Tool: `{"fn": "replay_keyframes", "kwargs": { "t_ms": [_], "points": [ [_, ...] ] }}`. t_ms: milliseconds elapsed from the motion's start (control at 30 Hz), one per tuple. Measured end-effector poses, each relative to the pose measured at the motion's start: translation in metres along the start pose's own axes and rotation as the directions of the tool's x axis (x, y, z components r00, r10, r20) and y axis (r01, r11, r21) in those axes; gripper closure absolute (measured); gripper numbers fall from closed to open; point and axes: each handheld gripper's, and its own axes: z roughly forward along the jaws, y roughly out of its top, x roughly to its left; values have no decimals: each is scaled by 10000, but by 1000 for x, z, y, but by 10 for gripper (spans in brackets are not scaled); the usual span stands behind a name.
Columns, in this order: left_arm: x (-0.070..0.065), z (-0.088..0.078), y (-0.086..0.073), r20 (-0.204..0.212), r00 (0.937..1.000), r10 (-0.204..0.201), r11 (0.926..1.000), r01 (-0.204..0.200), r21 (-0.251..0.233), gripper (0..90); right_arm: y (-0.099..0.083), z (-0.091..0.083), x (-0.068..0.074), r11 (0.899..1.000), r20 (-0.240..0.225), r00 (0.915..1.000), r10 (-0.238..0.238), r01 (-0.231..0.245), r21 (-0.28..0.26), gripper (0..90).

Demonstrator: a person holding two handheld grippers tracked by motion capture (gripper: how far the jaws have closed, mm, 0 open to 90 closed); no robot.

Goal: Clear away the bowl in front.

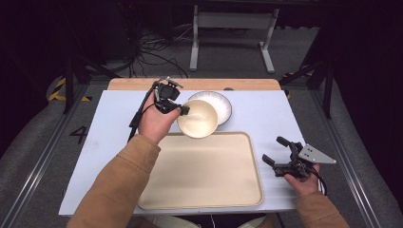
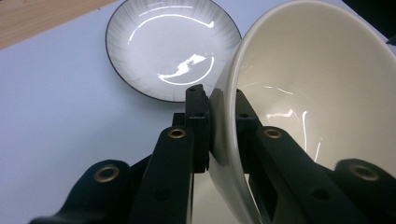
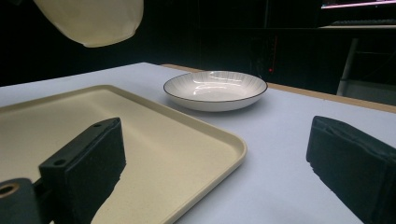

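The left tongs (image 1: 183, 110) clamp the cream bowl's (image 1: 198, 118) rim, holding it tilted, mouth facing the person. The right tongs (image 1: 277, 150) gape wide and empty beside the tray (image 1: 204, 190). A "4" (image 1: 78, 134) marks the floor.

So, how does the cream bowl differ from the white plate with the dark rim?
The bowl is deep and plain cream; the plate is shallow, white, with a dark rim. The bowl is tilted in the air, its wall clamped by the left gripper; the plate lies flat on the table. Both are round and empty.

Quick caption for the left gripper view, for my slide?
Left tool clamps the rim of a tilted cream ceramic bowl above a white dark-rimmed plate.
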Motion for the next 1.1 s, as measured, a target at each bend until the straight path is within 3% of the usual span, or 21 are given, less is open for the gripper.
{"fn": "replay_keyframes", "kwargs": {
  "t_ms": [333, 567, 767, 1100],
  "points": [
    [-18, -11, -11, 356, 9965, 756, 9966, -767, 301, 822, 0, 0, 0, 10000, -15, 10000, 33, -33, -22, 45],
    [-24, -13, -19, 594, 9930, 1023, 9926, -1058, 602, 822, 0, 0, 0, 10000, 0, 10000, 34, -34, 2, 45],
    [-27, -12, -25, 720, 9909, 1135, 9899, -1190, 770, 822, 0, 0, 0, 10000, 4, 10000, 21, -21, 8, 45],
    [-30, 0, -33, 890, 9849, 1486, 9794, -1590, 1243, 822, 0, 0, 0, 10000, -16, 10000, -16, 16, -2, 45]
  ]
}}
